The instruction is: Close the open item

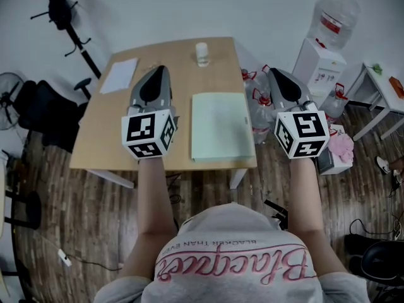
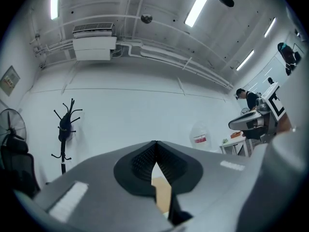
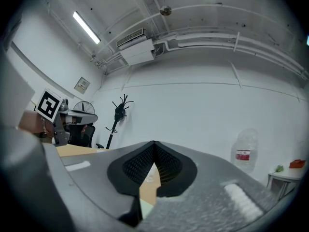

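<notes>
The pale green, flat rectangular folder (image 1: pixel 221 126) lies right of centre on the light wooden worktop (image 1: pixel 183 62). It appears closed, though its edges are hard to read. The left hand-held gripper (image 1: pixel 160 69) and right hand-held gripper (image 1: pixel 273 72) are raised either side of it, pointing forward, jaws fully together and empty.

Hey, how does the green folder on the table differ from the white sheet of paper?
The pale green folder is much larger than the white sheet. The folder lies at the near edge of the wooden table, the sheet at its far left corner. Both lie flat on it.
</notes>
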